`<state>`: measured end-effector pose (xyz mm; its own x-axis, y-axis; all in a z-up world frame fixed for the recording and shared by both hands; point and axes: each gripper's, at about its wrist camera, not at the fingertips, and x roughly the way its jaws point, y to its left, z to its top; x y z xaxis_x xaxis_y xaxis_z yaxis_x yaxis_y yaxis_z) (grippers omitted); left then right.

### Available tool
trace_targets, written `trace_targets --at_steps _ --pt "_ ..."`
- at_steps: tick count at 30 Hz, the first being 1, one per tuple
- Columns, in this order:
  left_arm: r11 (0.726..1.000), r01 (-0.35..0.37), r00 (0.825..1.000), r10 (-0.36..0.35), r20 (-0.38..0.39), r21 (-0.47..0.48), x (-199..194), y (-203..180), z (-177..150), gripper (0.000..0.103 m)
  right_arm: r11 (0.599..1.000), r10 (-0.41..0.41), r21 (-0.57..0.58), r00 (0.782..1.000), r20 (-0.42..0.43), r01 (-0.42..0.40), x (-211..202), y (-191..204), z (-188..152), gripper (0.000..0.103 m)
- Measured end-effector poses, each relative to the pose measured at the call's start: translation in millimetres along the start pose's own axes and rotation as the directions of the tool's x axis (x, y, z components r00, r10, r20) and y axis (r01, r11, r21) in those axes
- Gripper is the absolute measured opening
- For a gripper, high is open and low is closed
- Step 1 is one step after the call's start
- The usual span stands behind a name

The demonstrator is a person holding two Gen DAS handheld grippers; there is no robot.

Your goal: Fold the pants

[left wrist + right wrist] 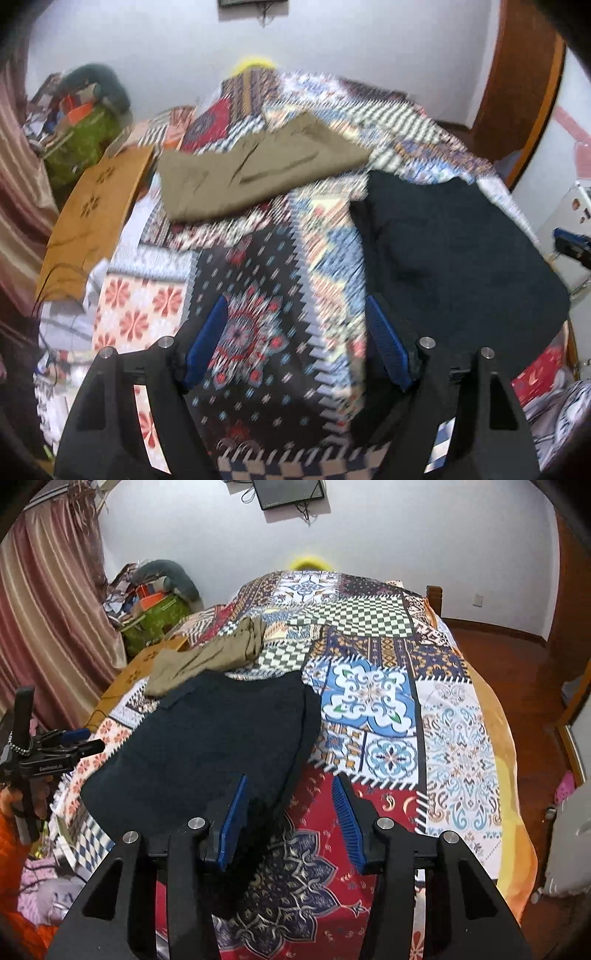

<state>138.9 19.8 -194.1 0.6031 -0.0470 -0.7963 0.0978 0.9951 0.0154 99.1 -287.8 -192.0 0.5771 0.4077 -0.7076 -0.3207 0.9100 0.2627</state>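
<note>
A dark navy pair of pants [207, 746] lies flat on the patchwork quilt [373, 701]; its near edge runs in between my right gripper's jaws. My right gripper [290, 786] is open. Its left pad [234, 819] is over the dark cloth and its right pad is over the red quilt patch, and neither pinches anything. A folded khaki pair [258, 173] sits farther back on the bed. My left gripper [297, 325] is open above the quilt, left of the navy pants [454, 258], with nothing between its fingers. It also shows at the left edge of the right wrist view as the left gripper [88, 741], held by a hand.
A brown wooden board [92, 210] leans along the bed's left side. Beyond it are a clutter pile with a green bag [155, 616] and a striped curtain [48, 602]. Wooden floor [517, 657] runs past the bed's right edge. A white wall stands behind the bed.
</note>
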Motion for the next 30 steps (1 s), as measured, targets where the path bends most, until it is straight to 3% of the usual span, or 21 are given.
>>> trace_targets --at_steps 7,9,13,16,21,23,30 --pt "0.992 0.100 0.993 -0.104 0.049 0.078 1.0 -41.4 29.6 0.083 1.000 0.014 0.006 1.000 -0.006 -0.014 10.9 6.6 11.8 0.055" --pt "0.988 0.123 0.992 -0.126 0.027 0.093 8.6 -52.4 31.4 0.083 1.000 0.024 0.018 1.000 -0.007 -0.024 14.8 6.1 12.4 0.064" --pt "0.982 0.148 0.989 -0.144 -0.043 0.117 31.1 -68.4 27.5 0.083 0.999 0.034 0.022 0.998 -0.049 -0.033 27.7 4.1 9.7 0.065" --pt "0.983 0.165 0.983 -0.156 -0.101 0.083 48.2 -69.7 22.7 0.083 0.998 0.051 0.052 0.994 -0.095 -0.046 40.2 -1.6 4.6 0.065" --pt "0.979 0.202 0.969 -0.199 -0.148 0.004 64.0 -62.0 15.3 0.086 0.977 0.162 0.163 0.975 -0.149 -0.137 61.2 -15.1 -6.7 0.066" --pt "0.976 0.217 0.963 -0.219 -0.157 -0.030 68.5 -57.2 16.4 0.088 0.973 0.178 0.177 0.972 -0.151 -0.151 64.2 -17.6 -7.3 0.074" --pt "0.940 0.314 0.912 -0.338 -0.232 -0.132 89.0 -46.6 23.1 0.088 0.963 0.236 0.176 0.956 -0.175 -0.205 78.6 -17.8 0.5 0.081"
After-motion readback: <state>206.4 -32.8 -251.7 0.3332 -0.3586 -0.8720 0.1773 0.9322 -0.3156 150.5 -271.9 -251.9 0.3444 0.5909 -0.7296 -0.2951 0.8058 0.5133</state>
